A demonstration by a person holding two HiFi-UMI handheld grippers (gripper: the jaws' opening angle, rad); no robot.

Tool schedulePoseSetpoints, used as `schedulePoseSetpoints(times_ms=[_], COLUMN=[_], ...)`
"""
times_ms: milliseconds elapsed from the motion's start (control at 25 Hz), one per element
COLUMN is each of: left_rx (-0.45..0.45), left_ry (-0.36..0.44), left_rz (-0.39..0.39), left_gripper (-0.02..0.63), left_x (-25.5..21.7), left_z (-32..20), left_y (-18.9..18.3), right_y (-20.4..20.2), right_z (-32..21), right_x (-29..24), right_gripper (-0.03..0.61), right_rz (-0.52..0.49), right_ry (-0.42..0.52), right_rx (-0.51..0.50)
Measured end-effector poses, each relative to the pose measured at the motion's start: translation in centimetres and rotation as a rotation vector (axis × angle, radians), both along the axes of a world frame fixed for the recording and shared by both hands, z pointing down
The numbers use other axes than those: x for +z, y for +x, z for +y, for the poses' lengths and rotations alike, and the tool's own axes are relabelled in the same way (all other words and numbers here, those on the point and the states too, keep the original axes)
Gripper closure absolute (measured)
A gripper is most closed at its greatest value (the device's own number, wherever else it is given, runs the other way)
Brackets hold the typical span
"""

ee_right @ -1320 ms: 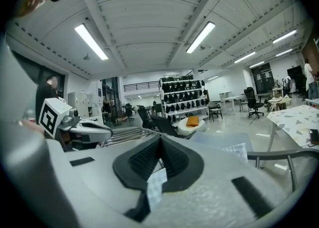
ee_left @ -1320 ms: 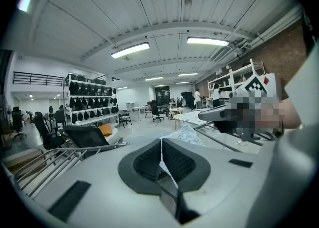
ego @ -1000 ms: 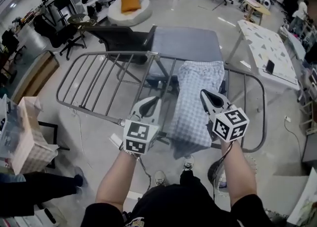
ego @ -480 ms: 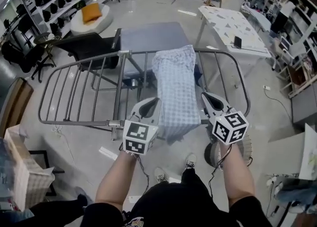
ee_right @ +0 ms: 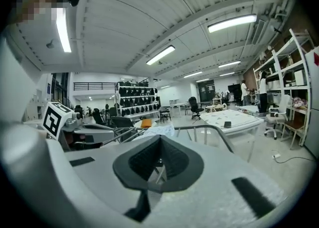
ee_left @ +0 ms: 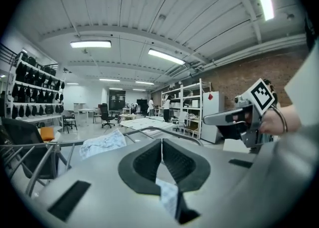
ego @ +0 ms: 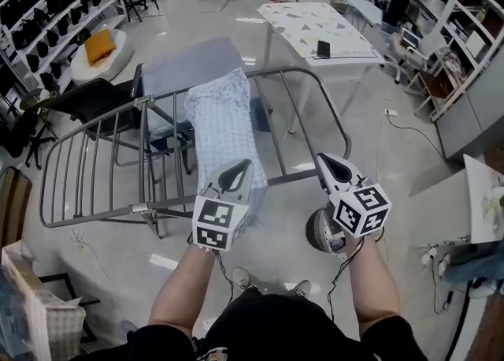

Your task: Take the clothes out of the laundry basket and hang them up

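A pale blue checked cloth (ego: pixel 224 127) hangs draped over the rails of a metal drying rack (ego: pixel 94 170), ahead and to the left in the head view. My left gripper (ego: pixel 242 165) is shut and empty, its tip over the cloth's lower edge as seen from above. My right gripper (ego: pixel 325 160) is also shut and empty, out past the rack's rounded end. The left gripper view has its jaws (ee_left: pixel 161 145) pressed together, with the cloth (ee_left: pixel 102 145) lying beyond them and the right gripper (ee_left: pixel 249 117) to the side. Through the right gripper (ee_right: pixel 159 145) I see the cloth (ee_right: pixel 159 130) and the rack.
A round grey object (ego: pixel 317 232) sits on the floor, half hidden below the right gripper. A white patterned table (ego: pixel 315 28) stands beyond the rack, a black chair (ego: pixel 94 99) and grey table (ego: pixel 185 64) behind it. Shelving (ego: pixel 465 76) lines the right side.
The whole view has swung to the right: the rack and cloth have slid left in the head view. Both grippers have stayed shut and moved with the turn, the right one clear of the rack.
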State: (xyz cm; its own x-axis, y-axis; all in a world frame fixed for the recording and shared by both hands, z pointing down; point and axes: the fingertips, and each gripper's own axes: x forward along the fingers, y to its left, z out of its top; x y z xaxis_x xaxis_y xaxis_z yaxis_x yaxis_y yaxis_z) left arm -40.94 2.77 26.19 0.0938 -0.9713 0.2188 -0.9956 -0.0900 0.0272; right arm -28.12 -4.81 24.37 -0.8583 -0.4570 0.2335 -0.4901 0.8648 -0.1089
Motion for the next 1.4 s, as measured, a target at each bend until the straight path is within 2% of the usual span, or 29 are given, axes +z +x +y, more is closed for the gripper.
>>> schedulePoseSetpoints(times_ms=[120, 280, 440, 760, 1040, 1240, 1400], left_rx=[0.048, 0.115, 0.147, 0.24, 0.318, 0.376, 0.425], left_ry=[0.005, 0.008, 0.02, -0.006, -0.064, -0.059, -0.086], left_rz=[0.006, -0.043, -0.064, -0.073, -0.059, -0.051, 0.002], left_gripper=[0.601, 0.601, 0.601, 0.601, 0.601, 0.601, 0.601], left_x=[-0.5, -1.1, -2.3, -0.9, 1.2, 3.3, 5.7], left_z=[-1.5, -3.4, -5.2, -8.1, -10.0, -12.0, -14.1], left_y=[5.6, 13.7, 21.0, 35.7, 42.7, 44.8, 46.0], right_y=[5.5, 13.5, 21.0, 35.8, 43.0, 45.1, 45.6], right_z=[-1.2, -2.6, -4.0, -6.1, -6.9, -7.9, -9.2], right_x=[0.2, 1.0, 1.1, 2.6, 4.0, 5.5, 7.2], right_gripper=[0.574, 0.575, 0.575, 0.574, 0.575, 0.575, 0.574], right_rz=[-0.015, -0.039, -0.055, -0.059, -0.072, -0.059, -0.04], right_ry=[-0.004, -0.017, -0.011, -0.047, -0.077, -0.1, -0.12], right_rx=[0.039, 0.092, 0.124, 0.21, 0.295, 0.354, 0.389])
